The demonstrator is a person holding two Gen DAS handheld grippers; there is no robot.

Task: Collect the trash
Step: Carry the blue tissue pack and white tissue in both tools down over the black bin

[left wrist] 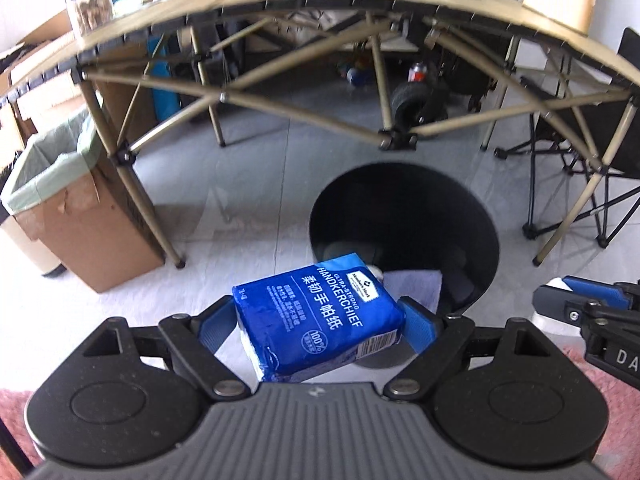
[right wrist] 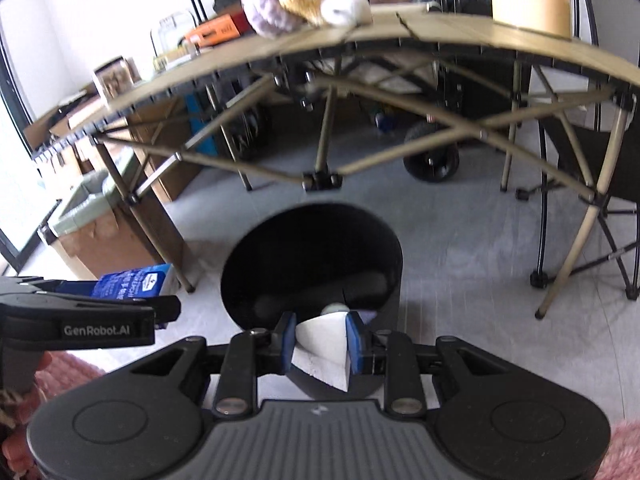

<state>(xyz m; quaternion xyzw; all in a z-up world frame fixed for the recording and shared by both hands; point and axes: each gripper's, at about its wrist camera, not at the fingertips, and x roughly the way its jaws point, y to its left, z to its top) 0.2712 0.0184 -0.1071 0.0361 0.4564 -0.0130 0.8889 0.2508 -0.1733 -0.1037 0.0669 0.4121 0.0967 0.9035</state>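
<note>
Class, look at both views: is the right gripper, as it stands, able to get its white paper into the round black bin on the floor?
Probably yes. The right gripper is shut on the folded white paper just above the round black bin, whose open mouth lies directly ahead with nothing across it. The left gripper, holding a blue handkerchief pack, is off to the side.

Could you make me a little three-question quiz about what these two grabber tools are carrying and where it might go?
1. True or false: the left gripper holds a blue handkerchief pack.
2. What does the right gripper pinch? A) a white folded paper B) a soft toy C) a jar
3. Fill in: both items hang near the rim of the round ____ bin on the floor.

Key:
1. True; the blue pads press the pack's two ends.
2. A, the white folded paper; the soft toys lie on the folding table.
3. Black; some paper already lies inside it.
</note>
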